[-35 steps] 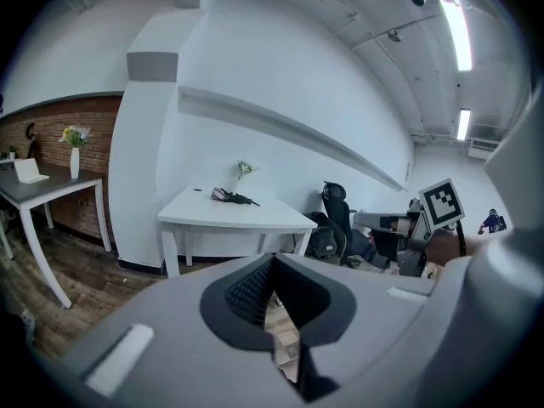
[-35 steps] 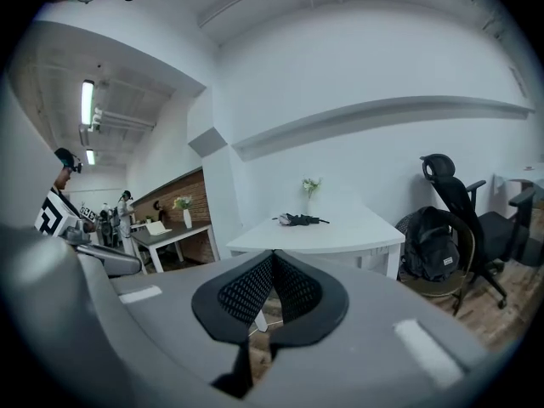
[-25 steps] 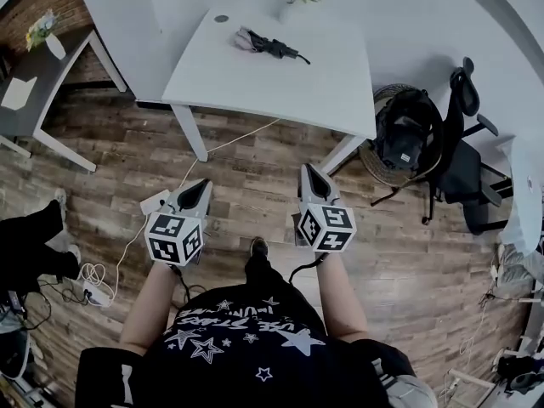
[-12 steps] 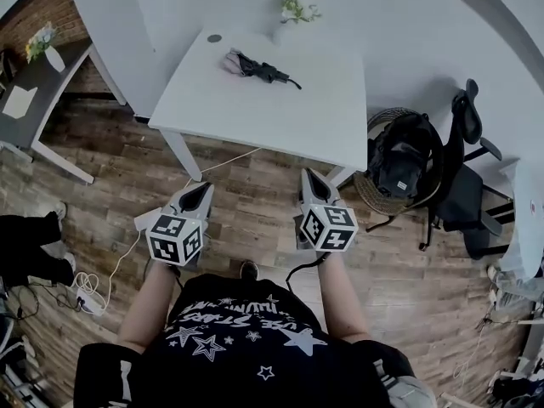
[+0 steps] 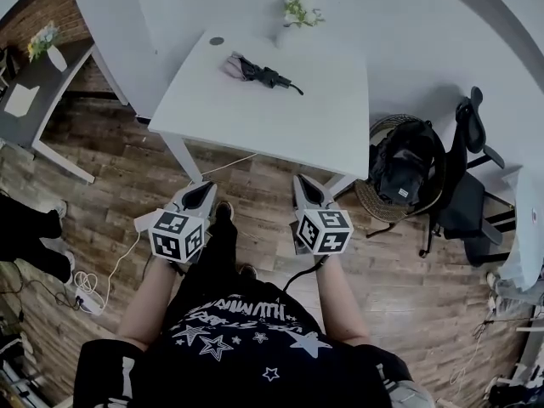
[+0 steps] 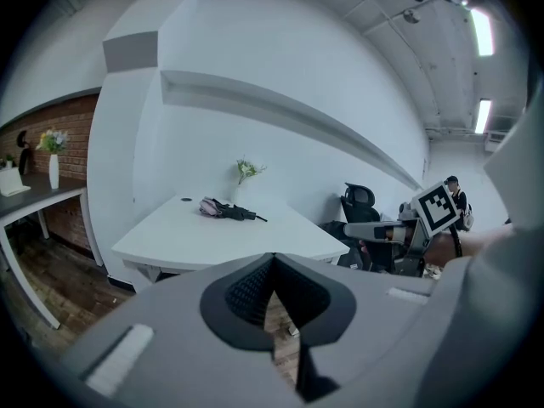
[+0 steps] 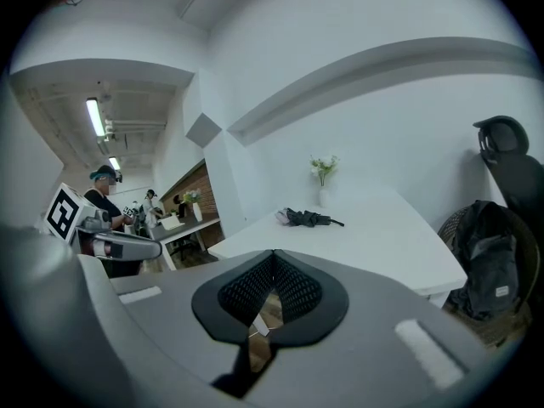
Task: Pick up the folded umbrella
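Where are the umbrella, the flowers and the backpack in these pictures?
umbrella [image 5: 262, 74], head view, on its black folded middle.
flowers [image 5: 299, 8], head view, on the green leaves.
backpack [image 5: 401, 164], head view, on its dark front.

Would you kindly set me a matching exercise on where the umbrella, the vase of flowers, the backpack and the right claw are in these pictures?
Things:
1. folded umbrella
2. vase of flowers
3. black backpack
4. right claw

Places or states:
A. in the round woven basket, right of the white table
B. shut, above the wood floor, short of the table
C. lying on the table top
D. standing at the table's far edge

Pairs: 1-C; 2-D; 3-A; 4-B
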Demonstrator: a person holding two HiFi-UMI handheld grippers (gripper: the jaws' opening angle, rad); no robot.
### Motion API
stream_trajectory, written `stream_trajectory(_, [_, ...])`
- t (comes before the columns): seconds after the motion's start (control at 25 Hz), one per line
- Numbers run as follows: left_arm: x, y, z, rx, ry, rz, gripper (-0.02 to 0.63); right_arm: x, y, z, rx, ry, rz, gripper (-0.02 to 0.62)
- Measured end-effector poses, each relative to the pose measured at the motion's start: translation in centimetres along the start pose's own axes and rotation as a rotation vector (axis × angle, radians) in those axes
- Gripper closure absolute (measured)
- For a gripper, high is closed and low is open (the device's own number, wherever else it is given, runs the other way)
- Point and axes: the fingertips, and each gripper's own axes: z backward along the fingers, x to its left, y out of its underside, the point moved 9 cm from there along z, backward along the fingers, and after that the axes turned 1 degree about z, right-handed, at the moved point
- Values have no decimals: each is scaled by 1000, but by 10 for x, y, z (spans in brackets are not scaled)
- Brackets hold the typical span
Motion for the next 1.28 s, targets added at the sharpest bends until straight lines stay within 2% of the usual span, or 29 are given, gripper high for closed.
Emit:
stream_trajectory(0.32, [27,-20,-42,-24,28,-10,603,-14,-12,-34,11,34,12,578])
stream_trajectory(0.56, [61,-41,-86,-27,37,12,603,-32,-30,-81,25,52,14,578])
stream_trajectory(1.04, [134,-84,-189,40,64,36,603,-63,-68,-188,80,75,3,578])
stream_trajectory(1.28, [156,-104,-227,53,89,43,603,-74,-87,-231,129,88,55,578])
